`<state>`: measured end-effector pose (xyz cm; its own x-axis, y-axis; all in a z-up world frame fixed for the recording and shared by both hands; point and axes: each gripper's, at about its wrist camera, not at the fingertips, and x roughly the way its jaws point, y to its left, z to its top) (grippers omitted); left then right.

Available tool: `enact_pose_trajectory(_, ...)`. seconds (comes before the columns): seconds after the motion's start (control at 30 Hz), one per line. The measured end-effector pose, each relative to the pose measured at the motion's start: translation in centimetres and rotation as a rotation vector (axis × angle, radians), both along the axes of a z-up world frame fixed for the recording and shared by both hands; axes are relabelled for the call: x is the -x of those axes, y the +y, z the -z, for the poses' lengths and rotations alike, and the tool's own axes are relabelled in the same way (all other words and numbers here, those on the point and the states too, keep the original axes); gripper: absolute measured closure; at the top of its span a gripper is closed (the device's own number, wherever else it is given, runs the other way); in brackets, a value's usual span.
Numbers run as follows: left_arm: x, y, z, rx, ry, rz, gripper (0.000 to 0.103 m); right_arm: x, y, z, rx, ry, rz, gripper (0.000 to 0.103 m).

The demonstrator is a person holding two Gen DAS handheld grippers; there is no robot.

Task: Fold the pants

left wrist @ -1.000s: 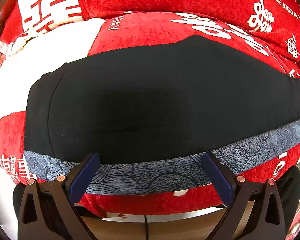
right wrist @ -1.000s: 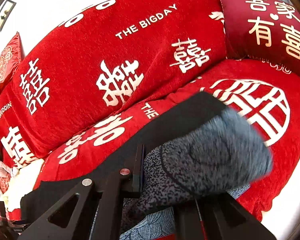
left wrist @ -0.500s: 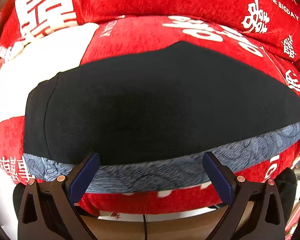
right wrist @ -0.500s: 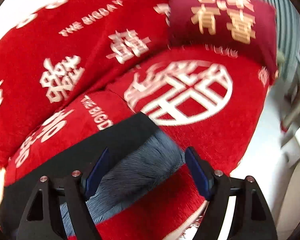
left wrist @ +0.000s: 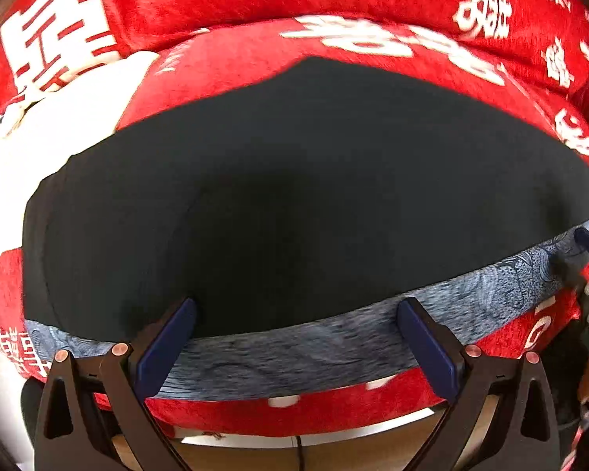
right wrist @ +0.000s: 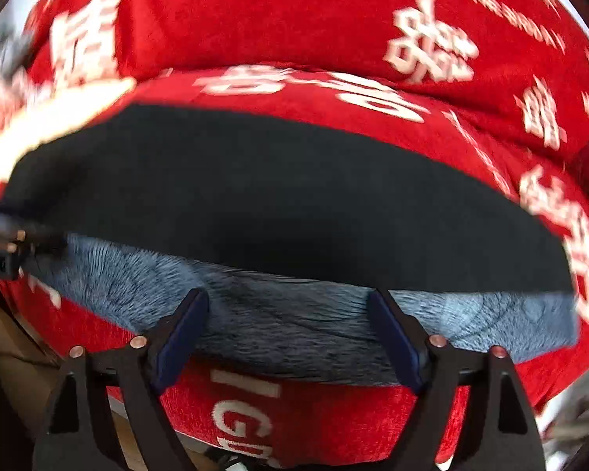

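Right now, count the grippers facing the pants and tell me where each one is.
2. The left gripper is open at the pants' near patterned edge, toward their left end; the right gripper is open at the same edge, farther right.

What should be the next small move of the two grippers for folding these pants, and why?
Probably lower both and close them on the near edge. The left gripper and right gripper are open side by side over the blue-grey patterned strip along the near edge of the black pants, which lie flat on the red sofa cover; neither holds cloth.
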<state>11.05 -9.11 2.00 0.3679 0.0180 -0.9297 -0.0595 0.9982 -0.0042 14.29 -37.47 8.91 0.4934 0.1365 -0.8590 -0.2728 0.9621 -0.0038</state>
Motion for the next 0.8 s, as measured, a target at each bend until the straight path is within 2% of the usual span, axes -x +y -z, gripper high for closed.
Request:
enact_pose_trajectory(0.07, 0.6, 1.0, 0.1, -0.008, -0.009, -0.008, 0.001, -0.7, -3.1, 0.2, 0.023, 0.011, 0.092, 0.014)
enact_pose_trajectory(0.13, 1.4, 2.1, 0.2, -0.002, -0.021, -0.004, 0.001, -0.8, -6.8, 0.6, 0.021, 0.028, 0.187, 0.007)
enact_pose_trajectory(0.23, 3.0, 3.3, 0.3, -0.055, -0.028, -0.01, 0.001, -0.7, -10.6, 0.8, 0.021, 0.059, 0.31, 0.004)
enact_pose_trajectory(0.3, 3.6, 4.8, 0.1, -0.018, -0.022, -0.051, 0.001, -0.7, -12.1, -0.3, 0.007, 0.068, 0.415, 0.004)
enact_pose_trajectory(0.37, 3.0, 6.2, -0.4, 0.035, -0.038, -0.105, 0.001, -0.8, -10.5, -2.2, -0.034, 0.005, 0.401, 0.004)
enact_pose_trajectory(0.43, 1.5, 7.2, -1.0, 0.035, -0.053, -0.155, 0.001, -1.8, -6.2, -3.8, -0.046, -0.06, 0.315, 0.004)
enact_pose_trajectory(0.5, -0.8, 7.9, -1.3, 0.041, -0.062, -0.21, 0.001, -3.2, -1.5, -4.0, -0.046, -0.063, 0.218, 0.004)
enact_pose_trajectory(0.57, -2.9, 8.1, -1.1, 0.048, -0.047, -0.246, 0.001, -4.9, 3.2, -3.3, -0.061, -0.037, 0.136, 0.004)
enact_pose_trajectory(0.67, -4.5, 8.2, -0.6, 0.026, -0.027, -0.286, 0.001, -7.5, 7.8, -1.1, -0.06, 0.03, 0.078, 0.004)
enact_pose_trajectory(0.73, -4.7, 8.7, -0.1, 0.0, -0.012, -0.307, 0.001, -8.9, 8.7, 0.3, -0.025, 0.053, 0.087, 0.004)
enact_pose_trajectory(0.8, -4.9, 9.5, 0.5, -0.004, -0.016, -0.318, 0.001, -9.4, 7.7, 0.9, 0.02, 0.035, 0.111, 0.004)
